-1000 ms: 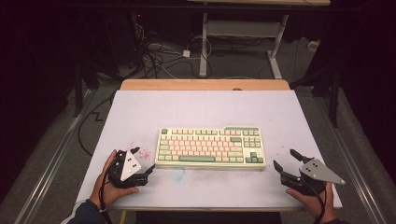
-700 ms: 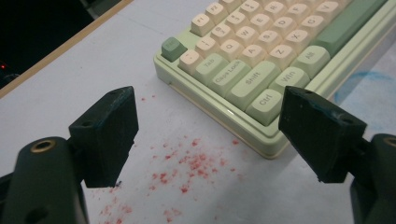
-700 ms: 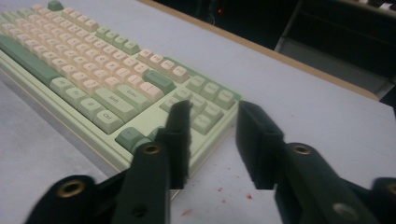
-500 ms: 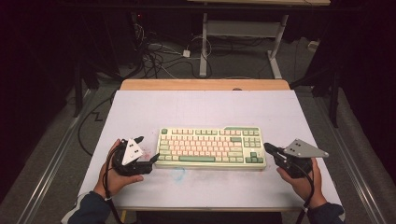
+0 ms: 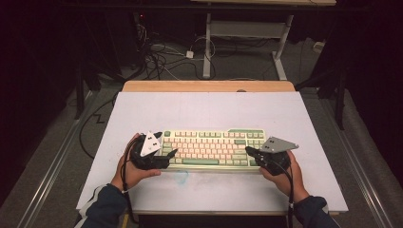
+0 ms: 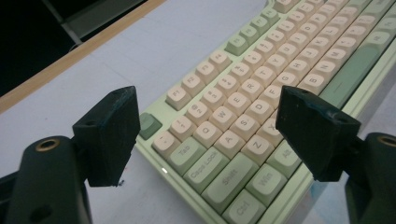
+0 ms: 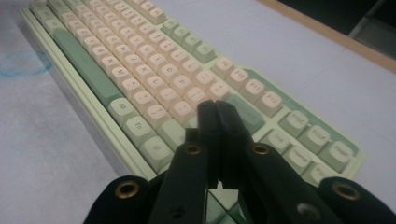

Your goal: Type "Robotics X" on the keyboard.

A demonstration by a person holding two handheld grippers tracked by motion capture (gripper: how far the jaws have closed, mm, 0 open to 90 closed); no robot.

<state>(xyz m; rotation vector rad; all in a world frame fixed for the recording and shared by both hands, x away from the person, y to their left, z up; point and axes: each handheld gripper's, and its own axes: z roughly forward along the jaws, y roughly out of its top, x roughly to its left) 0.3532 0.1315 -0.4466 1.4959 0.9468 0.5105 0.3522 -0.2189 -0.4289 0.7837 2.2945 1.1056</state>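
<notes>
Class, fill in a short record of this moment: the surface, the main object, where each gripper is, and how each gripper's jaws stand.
surface: white table top
main object: green and cream keyboard, lying flat near the table's front edge
left gripper: at the keyboard's left end, jaws open, nothing between them
right gripper: at the keyboard's right end, jaws shut, nothing between them, above the keys
mark on table: faint blue scribble in front of the keyboard

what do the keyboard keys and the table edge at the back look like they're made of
Keyboard: its keys look like matte moulded plastic, cream and sage green, with printed legends and a soft, even sheen. Table edge: likely wood or wood-look laminate, a tan strip with faint grain, beside the pale matte table top.
</notes>
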